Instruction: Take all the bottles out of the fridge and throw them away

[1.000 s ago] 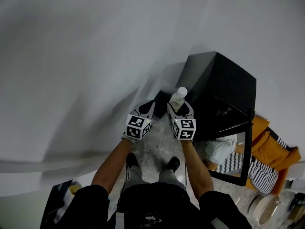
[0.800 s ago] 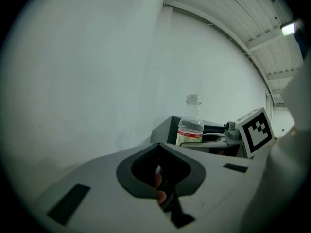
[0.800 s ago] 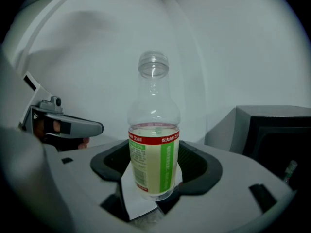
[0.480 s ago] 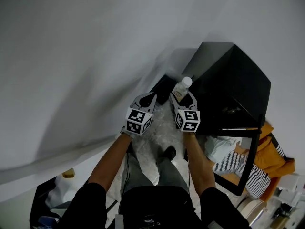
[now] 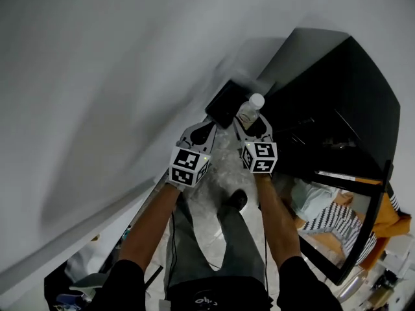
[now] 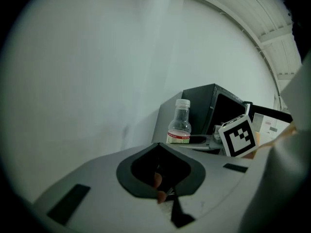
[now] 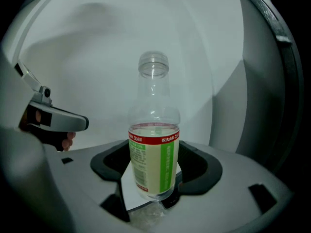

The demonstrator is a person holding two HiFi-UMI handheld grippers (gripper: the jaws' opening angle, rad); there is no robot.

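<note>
Right gripper view: bottle (image 7: 154, 144), clear, green-labelled, upright, clamped in the right gripper (image 7: 155, 176) jaws. Left gripper (image 6: 163, 174): jaws together, empty. Step, by judgement: carrying it from the fridge (image 5: 337, 109) to disposal. Next: reach the dark bin-like box (image 5: 227, 103) at the wall, then release. Since a second ago: box nearer, grip unchanged.

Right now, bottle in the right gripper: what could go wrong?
1. The right gripper holds the bottle only near its base; it could tip or slip.
2. The dark container sits by the wall beside the fridge; a drop could miss.
3. The open fridge door stands close on the right; an elbow might catch it.
</note>
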